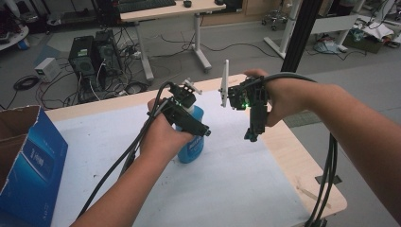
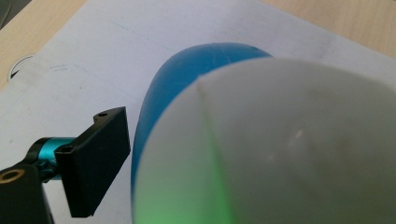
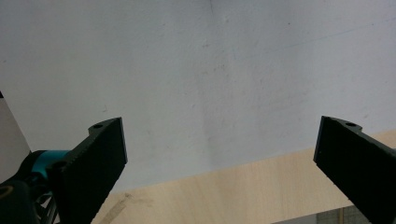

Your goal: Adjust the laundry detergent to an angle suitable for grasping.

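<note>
Left gripper (image 1: 189, 111) at frame centre, over the blue bottle (image 1: 191, 142) standing on the white sheet (image 1: 227, 179); grip can't be told. Right gripper (image 1: 251, 135) right of centre, jaws wide apart, holding nothing. Cardboard box (image 1: 28, 161) at lower left.

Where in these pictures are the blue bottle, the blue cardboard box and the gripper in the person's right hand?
blue bottle (image 1: 191, 149): high view, on its lower body.
blue cardboard box (image 1: 35, 165): high view, on its blue side.
right gripper (image 3: 219, 154): right gripper view, midway between its two black jaws, which stand wide apart.
</note>
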A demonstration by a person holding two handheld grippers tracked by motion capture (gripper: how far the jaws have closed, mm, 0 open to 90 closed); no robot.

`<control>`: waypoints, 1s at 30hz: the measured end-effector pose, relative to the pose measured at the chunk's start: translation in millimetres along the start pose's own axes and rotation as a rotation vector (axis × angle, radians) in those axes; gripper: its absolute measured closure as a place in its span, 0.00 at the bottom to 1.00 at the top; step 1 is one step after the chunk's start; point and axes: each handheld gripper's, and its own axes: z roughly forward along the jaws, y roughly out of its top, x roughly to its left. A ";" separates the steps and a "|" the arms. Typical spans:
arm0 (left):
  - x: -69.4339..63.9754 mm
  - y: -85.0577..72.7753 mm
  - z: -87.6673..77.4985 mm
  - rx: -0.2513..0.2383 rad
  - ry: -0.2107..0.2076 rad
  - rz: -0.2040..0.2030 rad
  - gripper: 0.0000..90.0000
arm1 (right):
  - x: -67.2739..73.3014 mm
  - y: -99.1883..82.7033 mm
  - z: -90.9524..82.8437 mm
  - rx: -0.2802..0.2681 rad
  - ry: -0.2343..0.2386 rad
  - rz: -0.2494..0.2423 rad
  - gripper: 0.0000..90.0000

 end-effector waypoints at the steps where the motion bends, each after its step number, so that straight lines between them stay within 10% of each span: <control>1: 0.0 0.0 0.0 0.000 0.000 0.000 0.09 | 0.1 0.0 0.2 0.000 -0.001 0.003 0.02; 30: -0.2 -0.2 -5.1 0.006 0.001 0.009 0.28 | -1.1 4.1 2.8 0.012 -0.002 -0.002 0.02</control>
